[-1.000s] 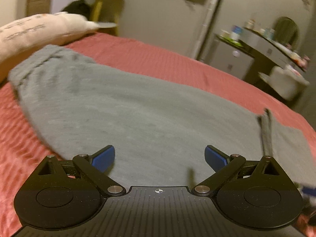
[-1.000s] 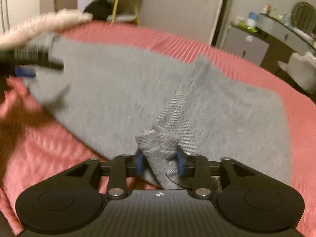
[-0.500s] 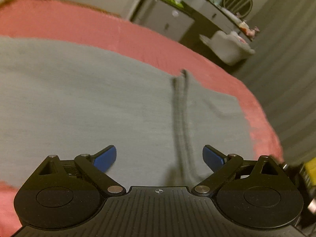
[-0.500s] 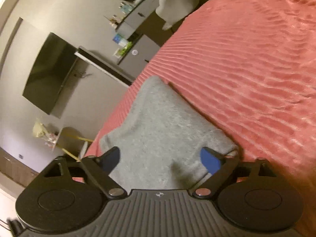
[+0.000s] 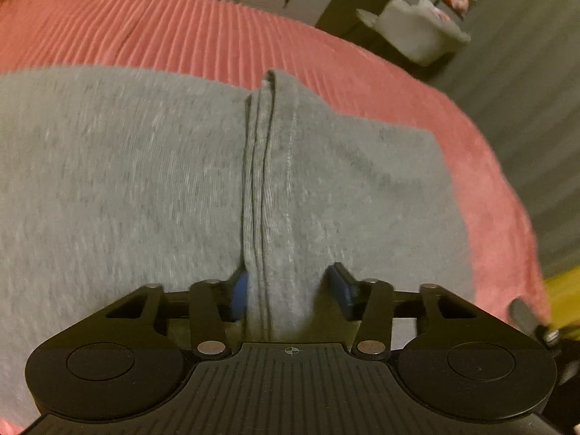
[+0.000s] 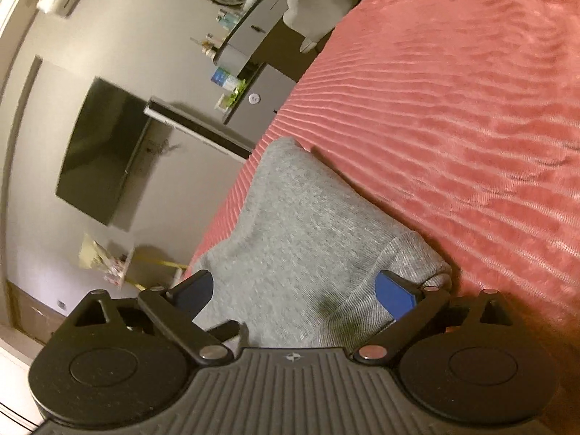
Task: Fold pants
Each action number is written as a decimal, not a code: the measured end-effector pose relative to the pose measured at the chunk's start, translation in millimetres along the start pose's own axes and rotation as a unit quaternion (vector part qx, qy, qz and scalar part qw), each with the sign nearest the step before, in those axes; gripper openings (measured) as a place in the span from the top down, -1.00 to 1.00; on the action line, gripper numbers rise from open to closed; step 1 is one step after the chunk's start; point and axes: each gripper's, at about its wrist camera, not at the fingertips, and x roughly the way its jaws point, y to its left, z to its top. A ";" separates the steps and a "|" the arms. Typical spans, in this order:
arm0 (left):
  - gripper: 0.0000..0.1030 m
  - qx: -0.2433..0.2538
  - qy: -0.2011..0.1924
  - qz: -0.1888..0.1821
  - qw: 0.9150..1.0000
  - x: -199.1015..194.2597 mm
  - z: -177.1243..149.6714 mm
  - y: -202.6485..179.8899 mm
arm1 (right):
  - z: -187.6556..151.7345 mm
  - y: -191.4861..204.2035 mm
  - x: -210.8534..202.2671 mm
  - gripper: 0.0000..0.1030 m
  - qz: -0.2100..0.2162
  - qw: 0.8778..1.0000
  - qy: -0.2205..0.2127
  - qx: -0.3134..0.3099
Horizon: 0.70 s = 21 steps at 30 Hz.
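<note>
**A:** How are the two hand-held tools posed?

**B:** The left gripper (image 5: 290,290) tilts steeply down over the grey pants (image 5: 127,181), close to the cloth. Its jaws are closing around a raised ridge of ribbed fabric (image 5: 268,217). The left blue pad (image 5: 239,295) touches the ridge; the right pad stands just apart from it, so it is not yet clamped.

**A:** And the right one?

**B:** The right gripper (image 6: 295,295) is rolled over sideways, so the room looks tipped in its view. Its jaws are spread wide and released. The end of the pants (image 6: 308,239) lies between and beneath the fingers (image 6: 395,297), with no pad pressing on it.

**A:** Where are the pants, and how do they look?

**B:** They lie spread on a pink ribbed bedspread (image 5: 181,32). They are heathered grey knit, mostly flat, filling the near and left part of the left view. The ridge, with dark seam lines, runs from near to far. The right view shows a ribbed band by the right finger.
</note>
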 end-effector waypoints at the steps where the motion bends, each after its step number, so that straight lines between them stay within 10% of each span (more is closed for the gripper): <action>1: 0.14 0.011 -0.002 0.008 1.000 -0.1 -0.9 -2.6 | 0.0 -1.3 -0.2 -0.88 0.003 1.000 -0.001 0.004; 7: 0.54 0.021 -0.011 0.013 1.000 -10.1 -1.5 -6.1 | -2.9 4.0 0.5 -0.88 0.003 1.000 -0.006 -0.009; 21: 0.53 0.021 -0.020 -0.005 1.000 -12.5 -3.7 1.2 | -1.4 -4.9 -0.7 -0.88 0.014 1.000 -0.008 0.011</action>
